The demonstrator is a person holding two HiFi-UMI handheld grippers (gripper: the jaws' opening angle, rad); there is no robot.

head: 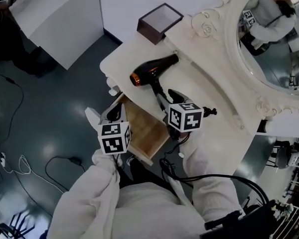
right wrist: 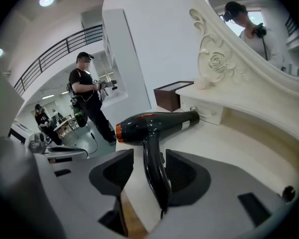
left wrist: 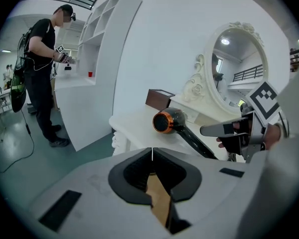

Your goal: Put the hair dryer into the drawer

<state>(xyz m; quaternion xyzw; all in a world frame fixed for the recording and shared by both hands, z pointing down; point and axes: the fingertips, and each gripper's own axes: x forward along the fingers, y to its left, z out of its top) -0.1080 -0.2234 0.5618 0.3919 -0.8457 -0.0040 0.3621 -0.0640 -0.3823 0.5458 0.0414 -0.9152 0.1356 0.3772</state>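
Black-padded fingers of the right gripper stand apart, straddling the handle of the one hair dryer. It lies on the white bench, handle toward this gripper, barrel crosswise. The left gripper, fingers together, hangs at the single open drawer. The right is nearer. One brown box sits behind.

Head view steeply down on dressing table; gripper views low, near, share hair dryer.
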